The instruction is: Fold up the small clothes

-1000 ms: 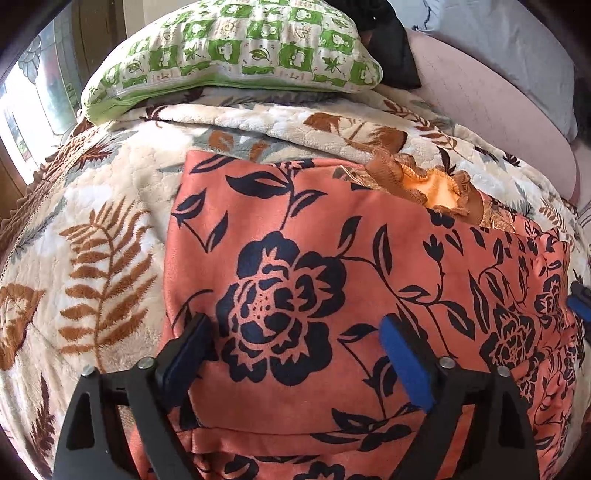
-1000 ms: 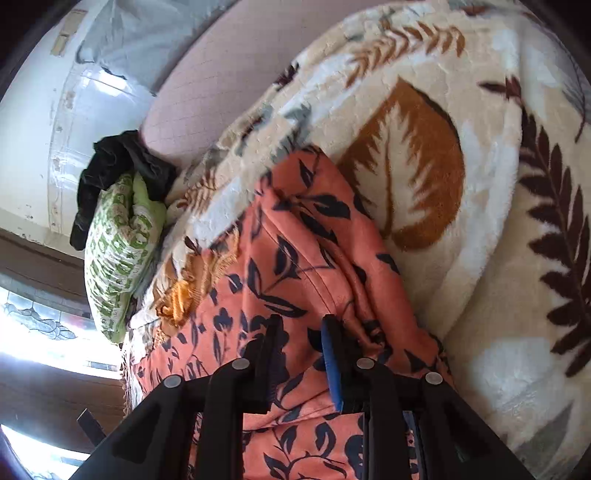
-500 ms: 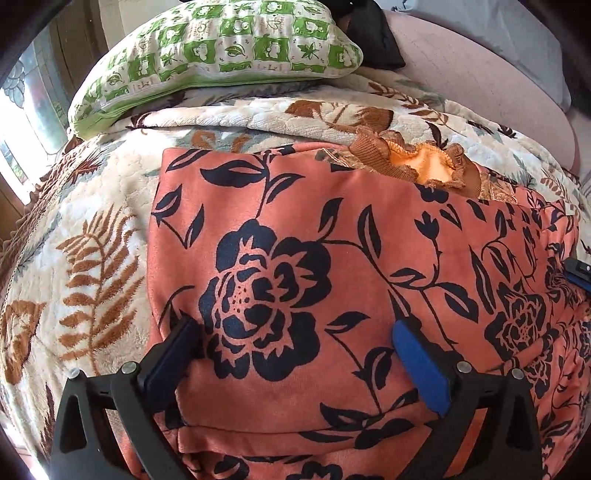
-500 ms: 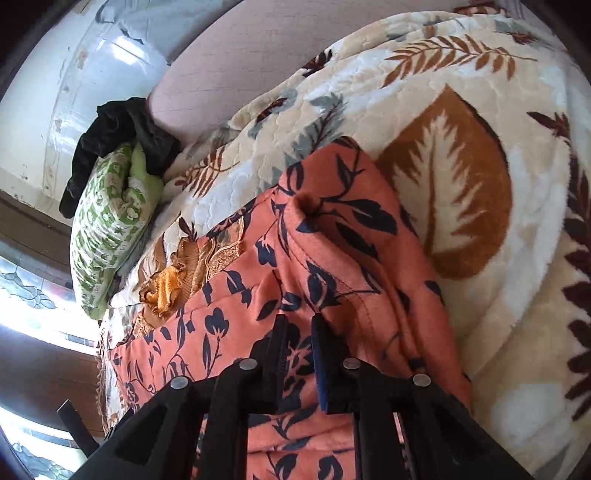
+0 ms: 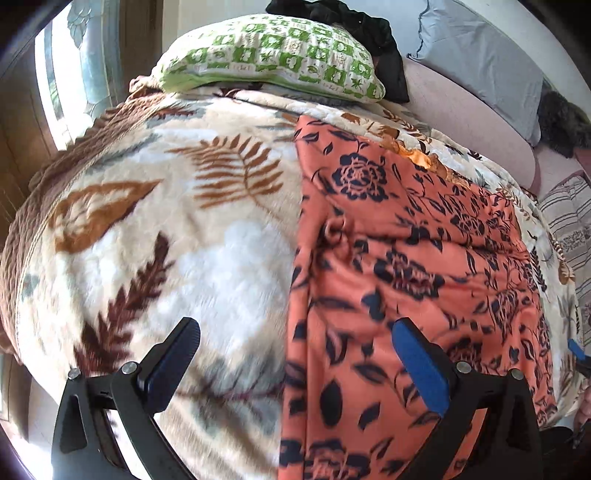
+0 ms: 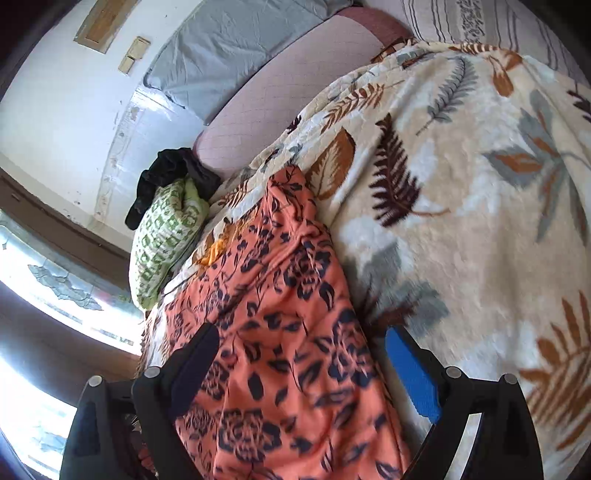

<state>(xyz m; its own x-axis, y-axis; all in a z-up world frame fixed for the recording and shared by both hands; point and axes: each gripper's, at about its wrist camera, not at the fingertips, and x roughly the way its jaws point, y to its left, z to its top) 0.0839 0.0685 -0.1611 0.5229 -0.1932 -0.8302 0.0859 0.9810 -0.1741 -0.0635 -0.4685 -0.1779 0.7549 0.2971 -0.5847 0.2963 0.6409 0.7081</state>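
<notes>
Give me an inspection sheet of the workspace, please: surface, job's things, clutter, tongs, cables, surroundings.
Surface: cream plush leaf-print blanket over a bed.
Job's things: orange garment with dark floral print, lying fairly flat on the blanket; orange ruffled piece at its far edge.
Clutter: green-and-white patterned pillow; black cloth behind it.
Tongs: left tongs open over the garment's edge; right tongs have just been opening, nothing gripped.
Cables: nothing seen.
Surroundings: grey pillow, white wall, bright window.

No readable words, no brand marks, no numbers anywhere, only leaf prints on the blanket (image 5: 221,240), dark flowers on the orange garment (image 5: 406,258), green squares on the pillow (image 5: 273,55)
</notes>
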